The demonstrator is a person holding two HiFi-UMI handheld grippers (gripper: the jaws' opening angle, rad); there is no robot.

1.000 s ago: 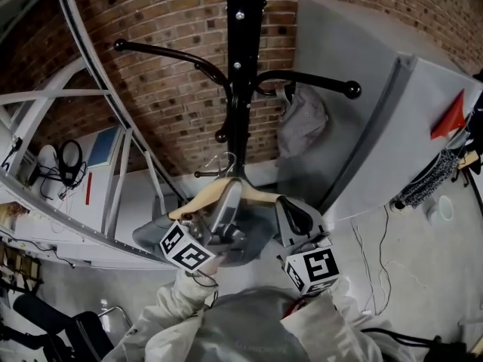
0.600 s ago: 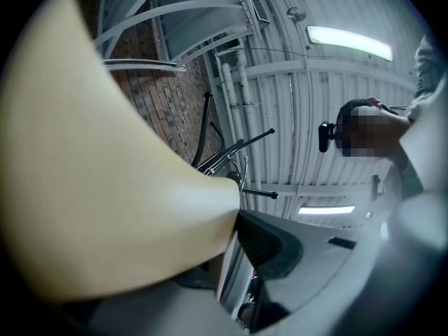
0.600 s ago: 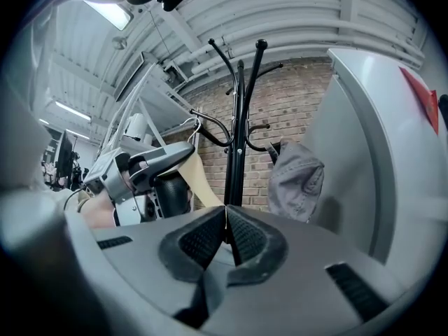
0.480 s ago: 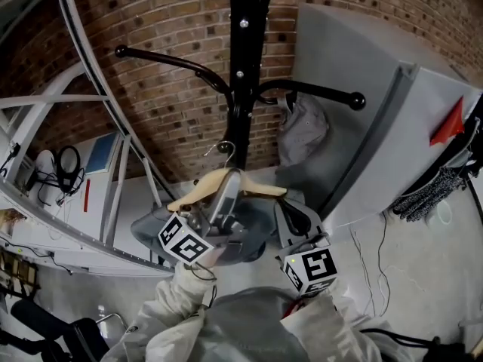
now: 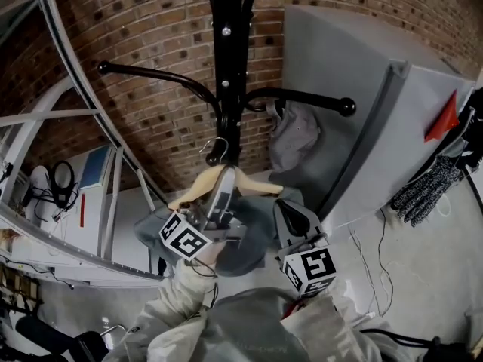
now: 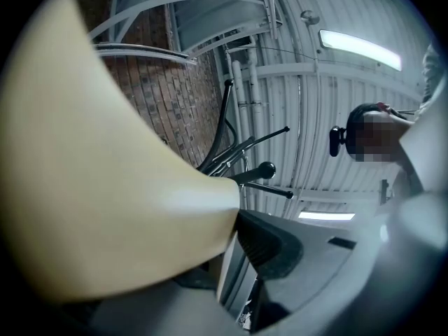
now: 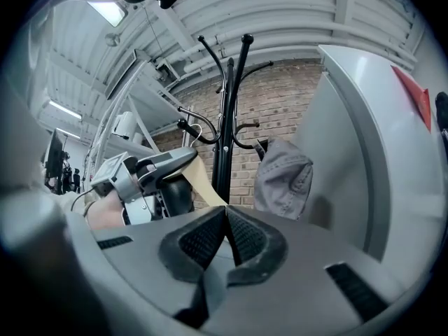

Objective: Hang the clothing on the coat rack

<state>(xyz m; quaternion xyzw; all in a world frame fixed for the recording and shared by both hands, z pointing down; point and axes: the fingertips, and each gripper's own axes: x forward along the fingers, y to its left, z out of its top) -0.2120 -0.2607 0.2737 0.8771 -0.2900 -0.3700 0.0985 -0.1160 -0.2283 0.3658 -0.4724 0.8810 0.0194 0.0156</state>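
The coat rack [image 5: 228,66] is a black metal pole standing upright, with curved arms that end in ball knobs. A crumpled grey cloth [image 5: 293,136] hangs from its right arm, close to the pole. The hanger [image 5: 195,191] is pale wood with a wire hook [image 5: 217,146] and sits roughly level just below the arms, clamped in the left gripper [image 5: 223,191]. Its hook is right beside the pole and a low knob; whether it rests on anything cannot be told. A grey garment [image 5: 253,236] drapes from the hanger and sags beneath it.
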